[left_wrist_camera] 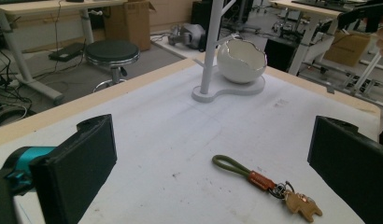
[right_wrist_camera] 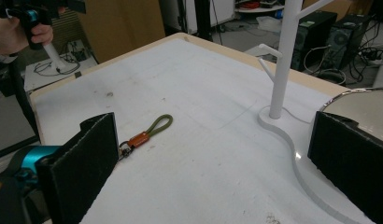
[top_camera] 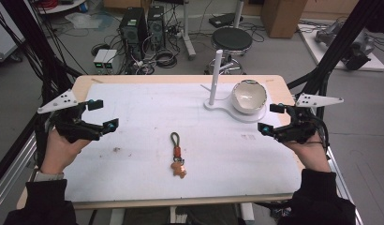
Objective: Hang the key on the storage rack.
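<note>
The white tabletop (top_camera: 148,117) is spread between the two grippers. At its far side, just beside the right gripper (top_camera: 274,118), a white stand (top_camera: 215,79) with a broken-edged white bowl (top_camera: 248,96) on its base is seen. The left gripper (top_camera: 102,115) is held at the left edge with its jaws spread wide, and nothing is gripped or touched by them. The right gripper is likewise held wide open at the right edge, with nothing between its jaws. The keychain (top_camera: 178,155), a green loop with an orange tab and a small tan figure, is laid flat between the two grippers, well apart from both.
</note>
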`<state>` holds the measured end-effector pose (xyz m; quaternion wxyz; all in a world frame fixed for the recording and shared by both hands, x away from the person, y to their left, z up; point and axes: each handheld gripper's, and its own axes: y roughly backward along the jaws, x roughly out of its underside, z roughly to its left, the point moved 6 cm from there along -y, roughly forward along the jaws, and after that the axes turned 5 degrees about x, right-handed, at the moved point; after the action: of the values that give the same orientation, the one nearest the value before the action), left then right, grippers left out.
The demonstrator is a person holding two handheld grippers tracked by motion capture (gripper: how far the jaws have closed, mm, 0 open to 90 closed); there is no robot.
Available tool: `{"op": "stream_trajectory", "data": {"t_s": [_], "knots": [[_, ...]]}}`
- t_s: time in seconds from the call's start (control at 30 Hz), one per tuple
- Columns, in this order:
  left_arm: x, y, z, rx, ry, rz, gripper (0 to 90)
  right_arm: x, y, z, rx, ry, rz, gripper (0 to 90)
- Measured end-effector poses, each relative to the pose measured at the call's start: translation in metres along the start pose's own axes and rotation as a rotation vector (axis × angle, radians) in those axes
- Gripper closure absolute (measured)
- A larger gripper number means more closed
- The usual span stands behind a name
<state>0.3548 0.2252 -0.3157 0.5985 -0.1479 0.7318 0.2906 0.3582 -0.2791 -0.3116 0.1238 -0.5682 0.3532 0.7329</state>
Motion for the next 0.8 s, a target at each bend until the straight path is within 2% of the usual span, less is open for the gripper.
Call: {"op": "stream_trajectory", "data": {"t_s": [0.43,0.5,0.53,0.6,0.63,0.67,0.77,0.8], "knots": [[0.003,-0.001,0.001,-0.028,-0.006,0.031,1.7,-0.002,-0.008,0.004,0.007,0.008,0.002,1.4],[0.004,0.001,-0.001,-0.032,-0.003,0.027,1.7,-0.003,-0.014,0.007,-0.004,0.018,0.009,1.4],[0.004,0.002,-0.003,-0.025,-0.003,0.023,1.7,-0.004,-0.024,0.009,-0.01,0.036,0.026,1.4],[0.005,0.005,-0.005,-0.024,-0.008,0.011,1.7,-0.004,-0.028,0.01,-0.012,0.034,0.038,1.4],[0.006,0.007,-0.005,-0.031,-0.008,0.011,1.7,-0.006,-0.037,0.012,-0.026,0.04,0.047,1.5],[0.007,0.008,-0.005,-0.034,-0.009,0.014,1.7,-0.006,-0.037,0.012,-0.026,0.04,0.047,1.5],[0.012,0.011,-0.002,-0.047,0.008,0.015,1.7,-0.012,-0.057,0.015,-0.031,0.04,0.047,1.4],[0.014,0.011,0.0,-0.051,0.012,0.022,1.7,-0.012,-0.057,0.015,-0.031,0.04,0.047,1.4]]}}
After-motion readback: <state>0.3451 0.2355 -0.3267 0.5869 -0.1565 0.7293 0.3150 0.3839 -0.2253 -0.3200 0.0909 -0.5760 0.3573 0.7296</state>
